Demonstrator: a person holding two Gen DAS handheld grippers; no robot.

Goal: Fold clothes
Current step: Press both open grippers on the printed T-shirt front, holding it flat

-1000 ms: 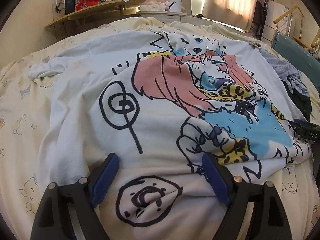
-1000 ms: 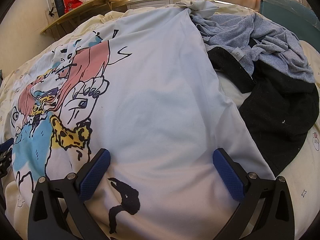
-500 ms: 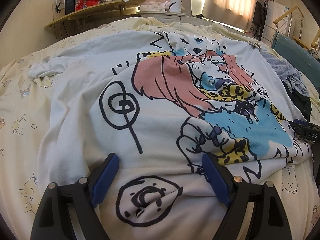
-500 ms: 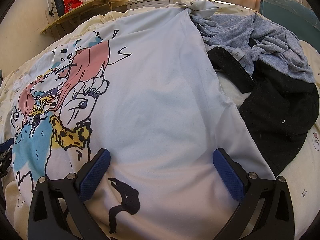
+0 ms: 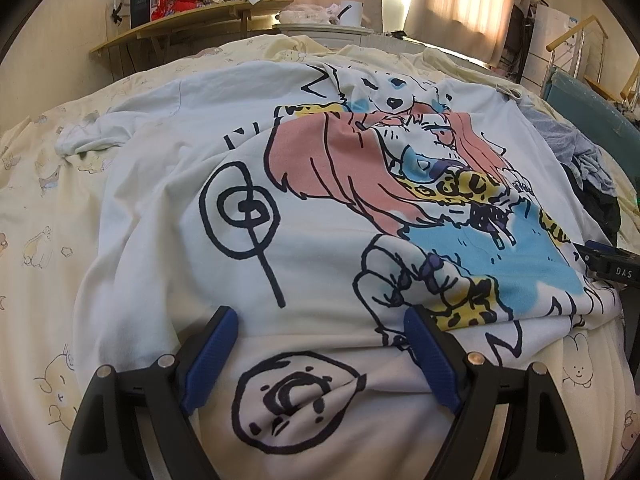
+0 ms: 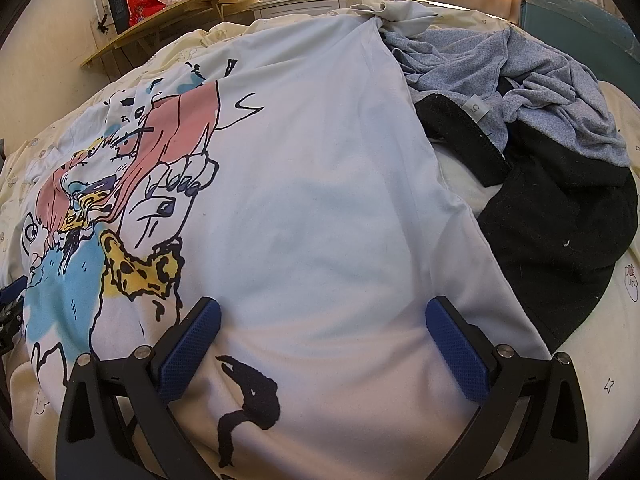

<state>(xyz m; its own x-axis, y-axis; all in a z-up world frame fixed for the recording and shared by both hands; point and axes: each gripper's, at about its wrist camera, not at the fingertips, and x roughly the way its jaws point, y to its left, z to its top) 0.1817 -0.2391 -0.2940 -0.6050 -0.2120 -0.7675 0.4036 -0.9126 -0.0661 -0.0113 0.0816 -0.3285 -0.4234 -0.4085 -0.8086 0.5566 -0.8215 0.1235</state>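
A white T-shirt [image 5: 160, 208] with a pink, blue and yellow cartoon print lies spread on the bed, its near part folded over. My left gripper [image 5: 320, 316] hovers over the near edge of the shirt, jaws wide open, blue pads apart with only cloth below them. In the right wrist view the shirt's plain white side [image 6: 320, 200] fills the middle. My right gripper [image 6: 323, 306] stands open above its near hem, holding nothing. A black part of the right gripper shows at the right edge of the left wrist view.
A grey garment [image 6: 520, 76] and a black garment [image 6: 560, 232] lie crumpled right of the shirt. The cream bedsheet [image 5: 40, 208] with bear prints surrounds it. A cluttered wooden shelf [image 5: 192, 12] and a white cabinet stand behind the bed; a teal board [image 5: 592, 116] is at right.
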